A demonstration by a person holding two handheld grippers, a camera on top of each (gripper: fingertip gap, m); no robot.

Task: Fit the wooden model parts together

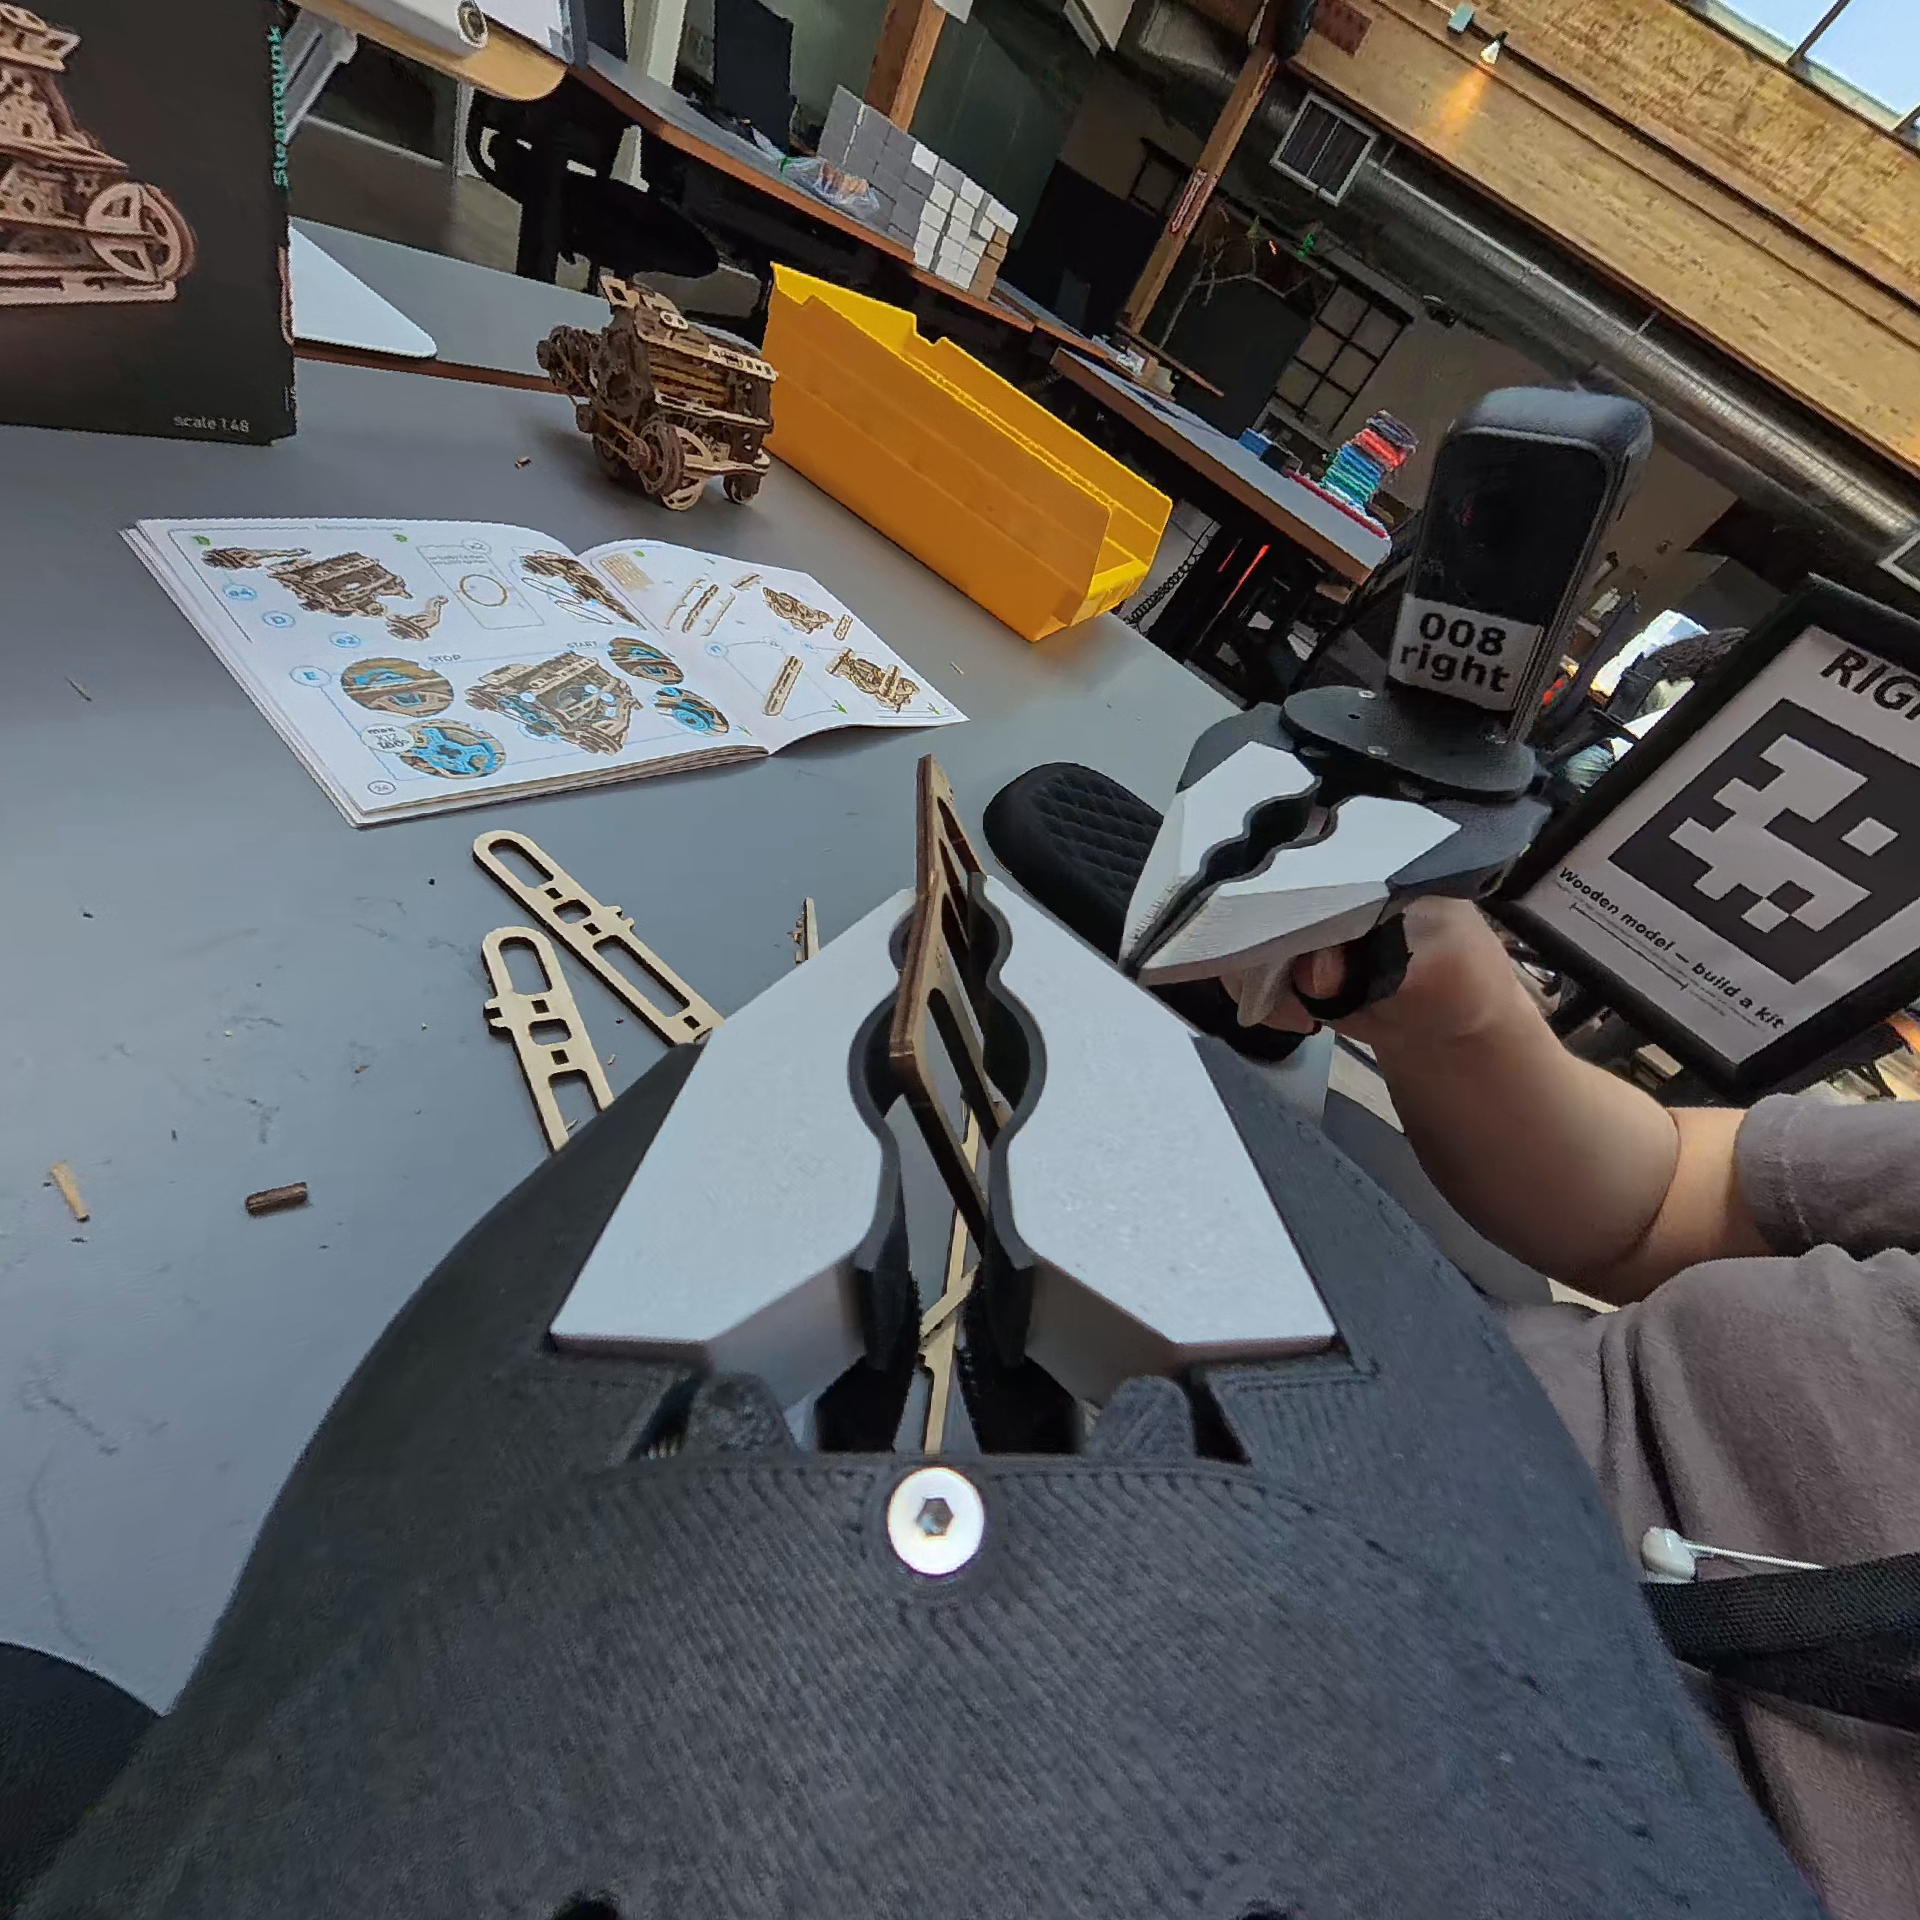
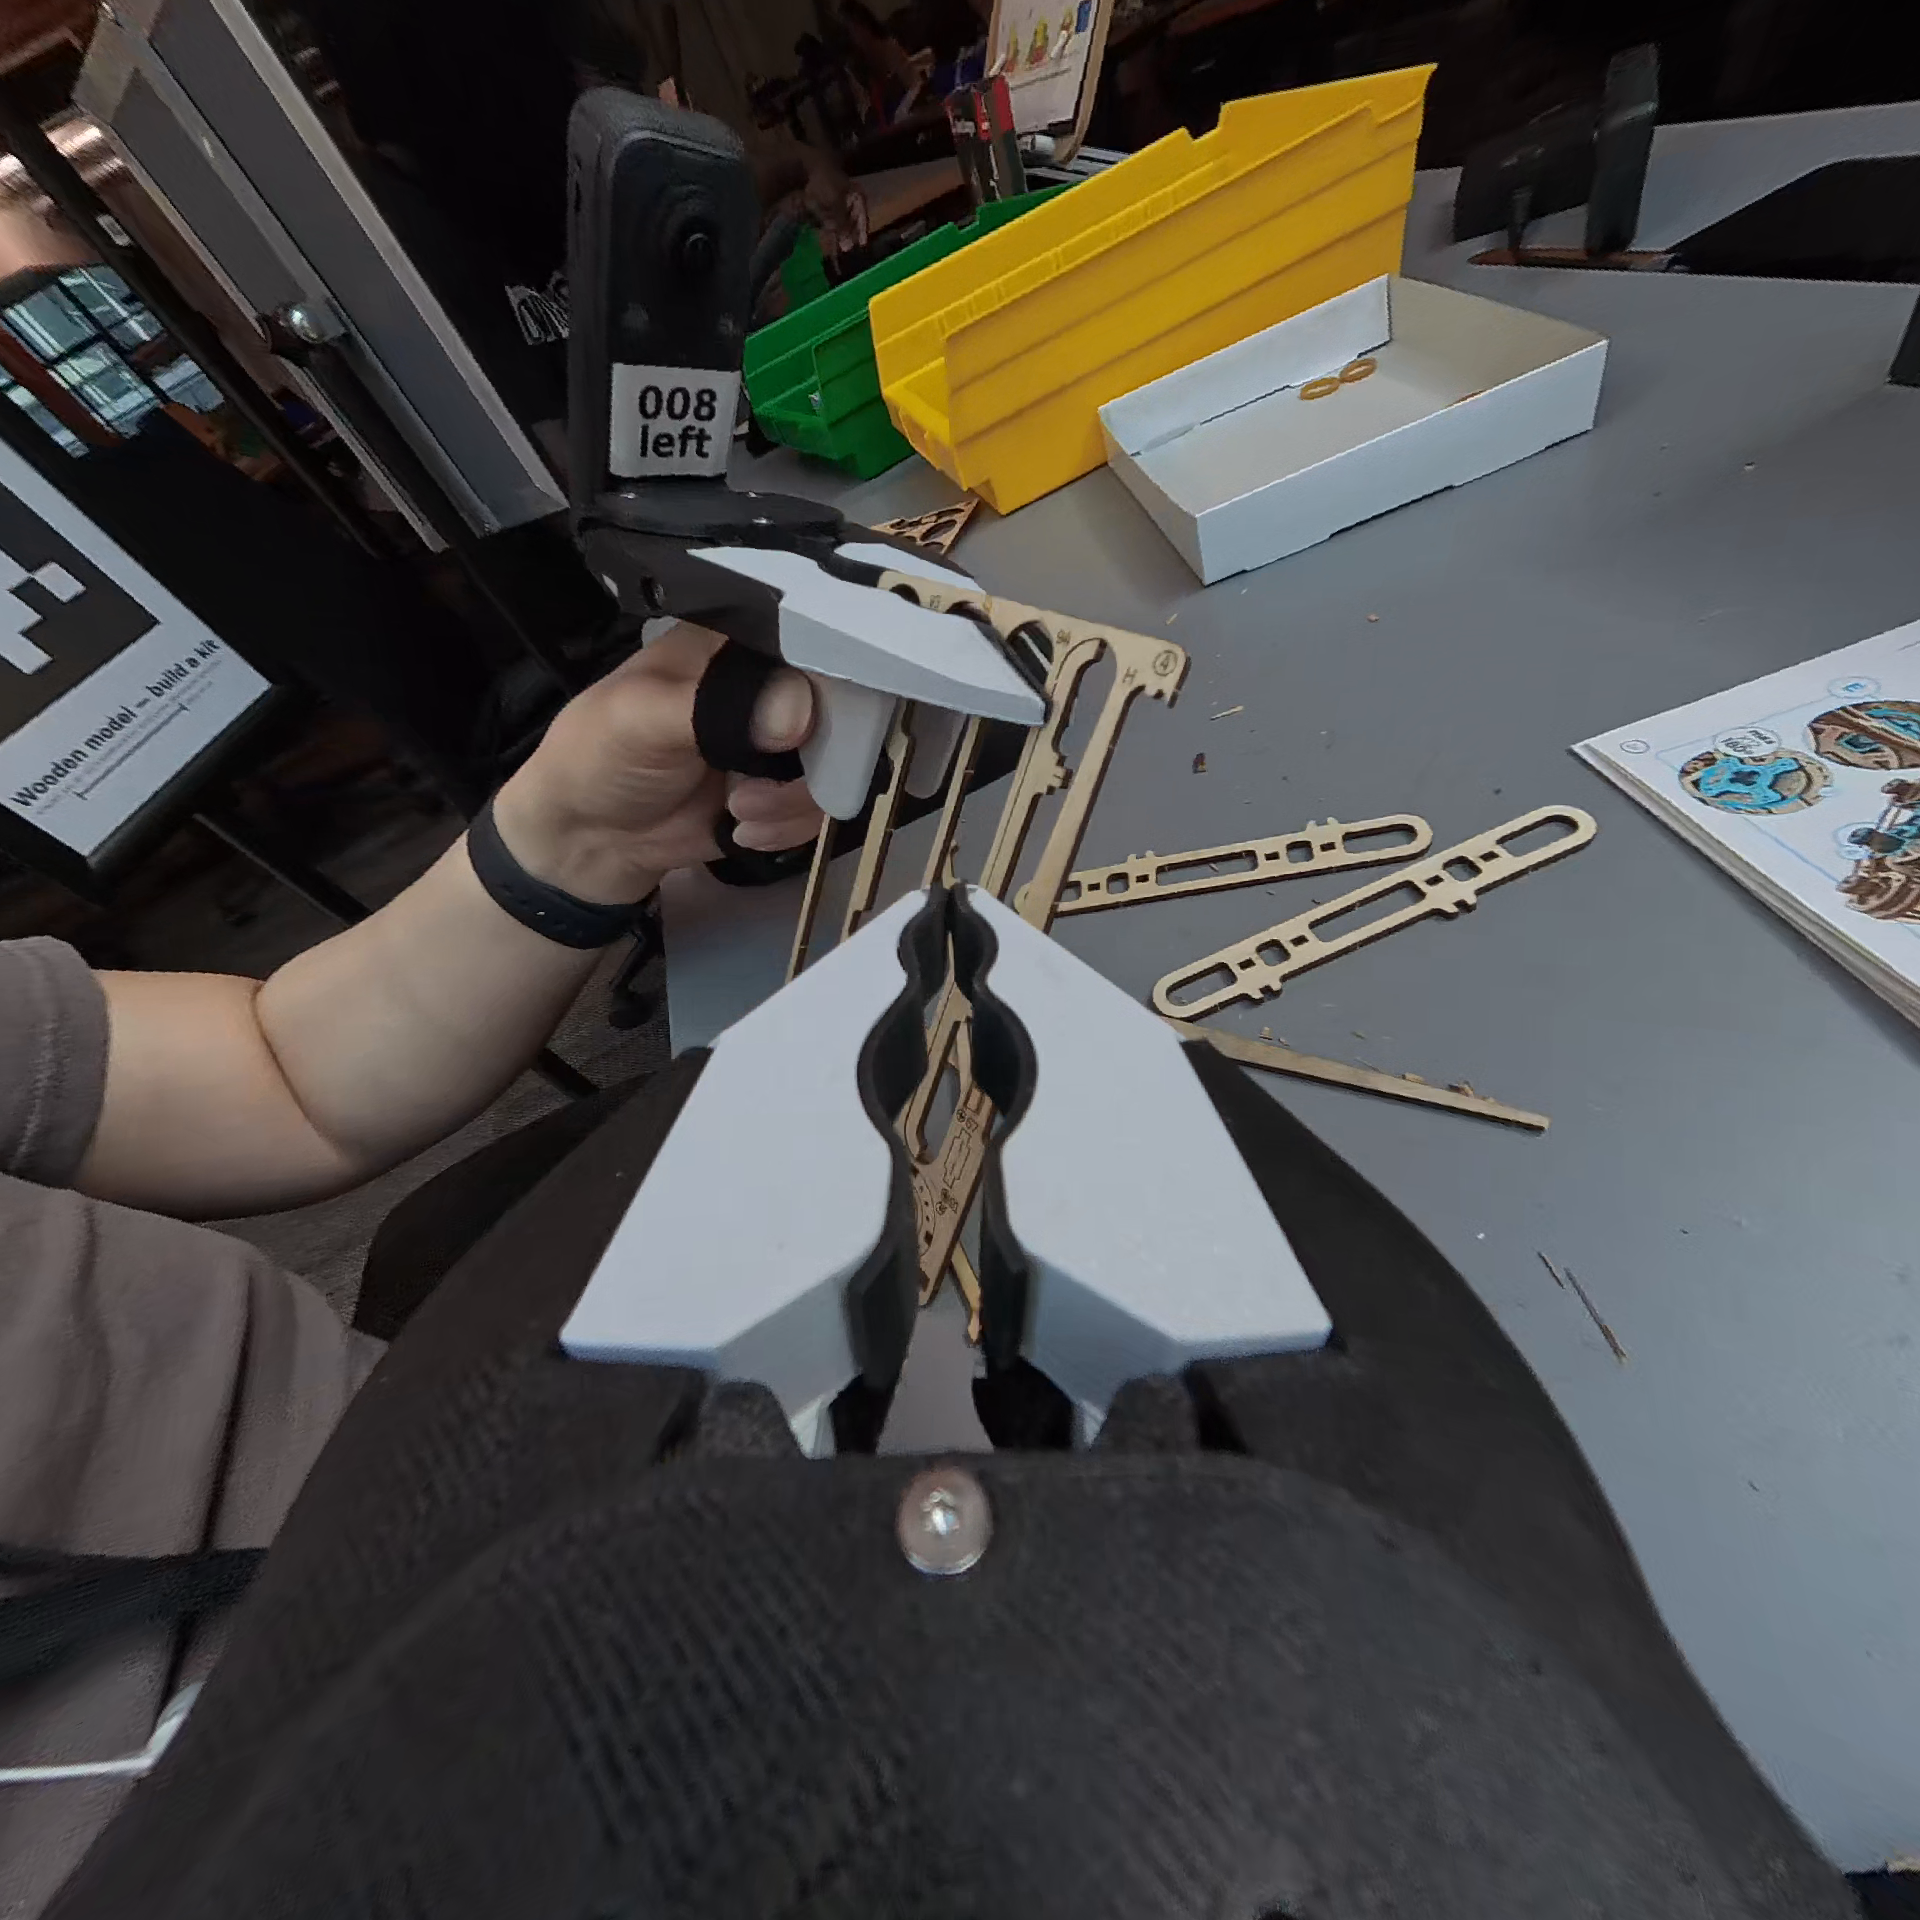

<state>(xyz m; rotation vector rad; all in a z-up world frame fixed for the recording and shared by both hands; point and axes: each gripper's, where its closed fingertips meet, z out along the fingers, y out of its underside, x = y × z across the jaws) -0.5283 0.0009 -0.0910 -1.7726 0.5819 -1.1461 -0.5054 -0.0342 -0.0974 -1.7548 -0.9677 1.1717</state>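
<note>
we've got the left gripper (image 2: 1023, 694) clamped on the wooden parts sheet (image 2: 1081, 748), holding it upright off the table (image 2: 1558, 1195) so pieces can be reached; our right gripper (image 2: 948, 914), pinched shut and empty, sits beside its lower edge.

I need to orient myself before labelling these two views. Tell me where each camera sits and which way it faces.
Left wrist view: on the left gripper, facing across the grey table toward the instruction booklet; its fingers clamp a plywood parts sheet; the right hand shows.
Right wrist view: on the right gripper, facing the left gripper and sheet; the left hand shows.
Shared: booklet, yellow bin, two slotted wooden strips.
</note>
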